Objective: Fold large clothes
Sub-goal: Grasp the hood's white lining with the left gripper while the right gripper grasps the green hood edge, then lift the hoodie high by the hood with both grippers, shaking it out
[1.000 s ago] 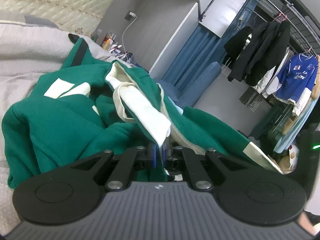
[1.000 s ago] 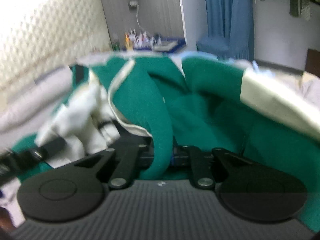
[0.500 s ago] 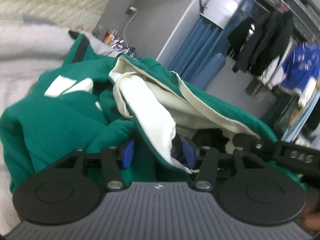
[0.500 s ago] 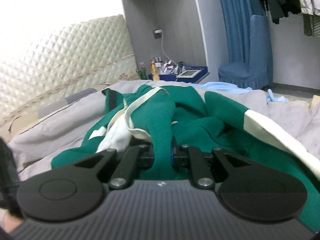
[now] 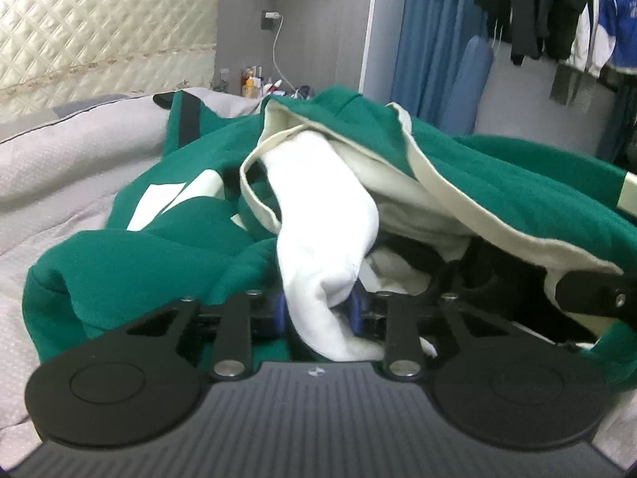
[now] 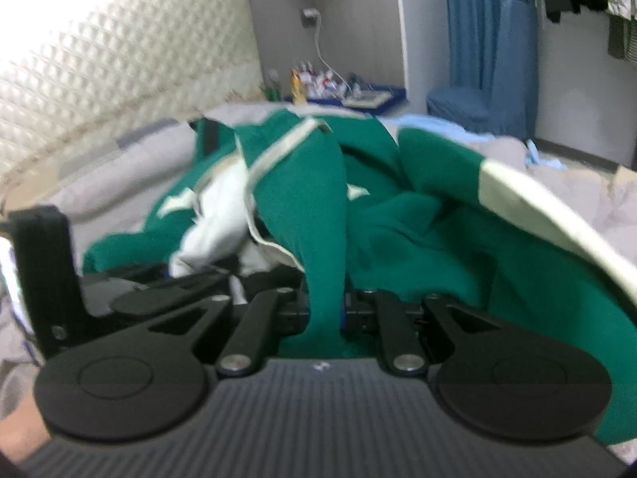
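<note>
The left gripper is clenched on a white fold of the green garment. The right gripper is clenched on a green fold of the garment. The garment lies crumpled on the grey bed. Behind the bed stand a quilted headboard, a blue chair and hanging clothes.

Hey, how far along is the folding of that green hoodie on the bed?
Early. Done: nothing looks folded; the green fleece hoodie with cream lining lies bunched on the grey bedspread. In hand: the left hand-held gripper pinches the white lining, and the right hand-held gripper is shut on a green fold. Left: spreading it flat, then every fold.
</note>
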